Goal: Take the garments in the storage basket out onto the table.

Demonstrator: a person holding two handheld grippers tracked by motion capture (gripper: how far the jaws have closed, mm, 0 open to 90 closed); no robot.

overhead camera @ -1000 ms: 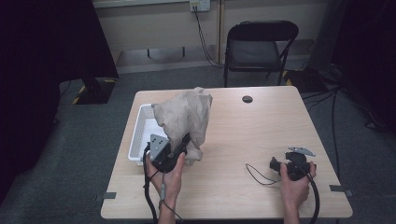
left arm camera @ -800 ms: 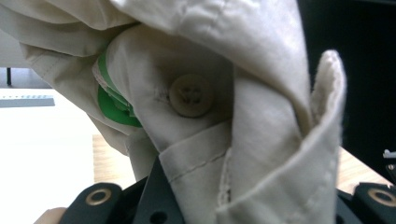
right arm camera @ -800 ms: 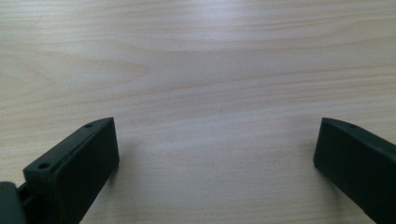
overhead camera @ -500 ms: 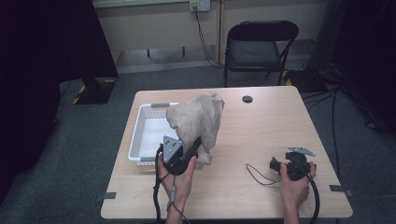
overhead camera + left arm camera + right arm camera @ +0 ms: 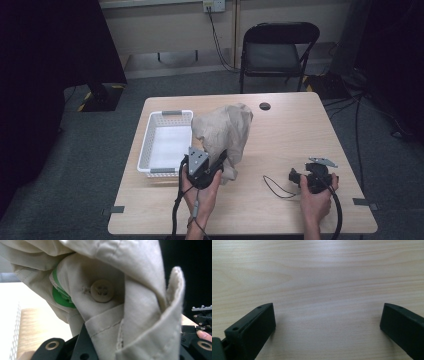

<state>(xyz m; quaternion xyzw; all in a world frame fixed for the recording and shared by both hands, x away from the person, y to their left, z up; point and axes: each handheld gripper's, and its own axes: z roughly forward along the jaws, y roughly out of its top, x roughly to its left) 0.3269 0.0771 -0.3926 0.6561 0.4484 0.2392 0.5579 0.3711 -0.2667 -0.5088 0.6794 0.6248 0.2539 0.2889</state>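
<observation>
Both hands differ: my left tool, clamped on the beige garment, is carrying it rightward off the white basket, while my right tool is resting, jaws apart.

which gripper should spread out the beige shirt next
Right, probably. The left gripper is shut on the beige buttoned cotton shirt, holding it up beside the white mesh plastic basket. The right gripper rests open on the light wooden table, free to take a loose edge.
</observation>
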